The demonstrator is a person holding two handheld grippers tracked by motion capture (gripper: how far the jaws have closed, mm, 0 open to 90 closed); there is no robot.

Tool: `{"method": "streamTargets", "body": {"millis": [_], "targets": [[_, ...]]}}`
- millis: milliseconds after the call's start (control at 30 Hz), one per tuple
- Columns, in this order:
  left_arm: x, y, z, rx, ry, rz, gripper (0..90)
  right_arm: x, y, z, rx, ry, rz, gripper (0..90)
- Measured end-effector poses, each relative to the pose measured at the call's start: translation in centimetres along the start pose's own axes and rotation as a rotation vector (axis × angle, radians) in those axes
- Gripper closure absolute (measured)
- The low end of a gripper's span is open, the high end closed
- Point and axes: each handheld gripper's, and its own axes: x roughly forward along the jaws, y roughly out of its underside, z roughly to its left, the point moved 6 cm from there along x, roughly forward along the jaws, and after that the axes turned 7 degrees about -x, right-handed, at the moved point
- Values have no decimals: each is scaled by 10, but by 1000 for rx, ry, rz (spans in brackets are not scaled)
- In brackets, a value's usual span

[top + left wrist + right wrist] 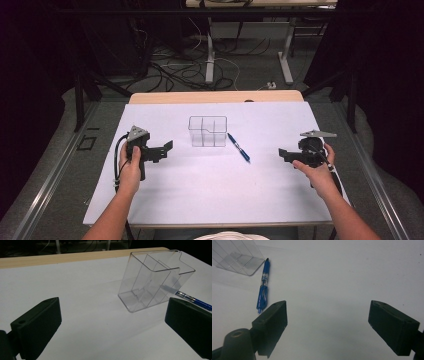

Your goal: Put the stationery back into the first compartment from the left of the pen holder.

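Nearest the person, the white surface [210,195] lies bare between the two forearms. The left gripper [167,148] is held in the left hand [131,167] near the left edge, fingers pointing right toward the middle. The right gripper [282,154] is held in the right hand [315,167] on the opposite side, fingers pointing left.

Between them, a little farther out, lies the pen [239,147], blue, flat on the surface, slanting from near the organizer down toward the right gripper. In the right gripper view the pen [262,290] lies ahead and left of the fingers [273,322], apart from them, with nothing in the way.

Just beyond the pen stands the organizer [207,131], a clear box with inner dividers, upright, its right side just beside the pen's far end. In the left gripper view the organizer [150,282] stands ahead and right of centre, with the pen [197,301] showing behind it.

Both sets of fingers are spread wide, holding and touching nothing.

Farther off, the wooden edge [215,96] of the surface, then floor cables [175,70] and table legs [286,55].
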Motion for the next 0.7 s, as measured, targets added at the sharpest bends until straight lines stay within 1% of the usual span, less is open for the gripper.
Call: {"method": "streamTargets", "body": {"millis": [33, 67, 100, 200, 333, 400, 467, 533, 600, 700], "targets": [[0, 1, 1, -3, -1, 9, 5, 0, -2, 0, -1, -3, -2, 154], [0, 1, 1, -17, 2, 6, 7, 0, -4, 0, -3, -4, -3, 158], [0, 1, 1, -20, 4, 6, 8, 0, -7, 1, -1, -8, -2, 162], [-1, 1, 1, -15, 3, 9, 8, 1, -16, 4, -13, -22, 4, 174], [0, 1, 1, -12, 0, 6, 9, 1, -31, 10, -51, -38, 21, 200], [0, 1, 2, -11, -3, 9, 9, 1, -39, 13, -82, -39, 26, 207], [0, 2, 3, -11, -6, 14, 9, 1, -47, 17, -89, -44, 34, 211], [0, 2, 3, -15, -3, 23, 12, 2, -53, 21, -93, -53, 48, 219], [0, 2, 3, -14, -2, 21, 14, 4, -59, 24, -95, -67, 63, 234], [0, 2, 2, -11, -1, 19, 15, 9, -64, 28, -98, -72, 97, 241]]}}
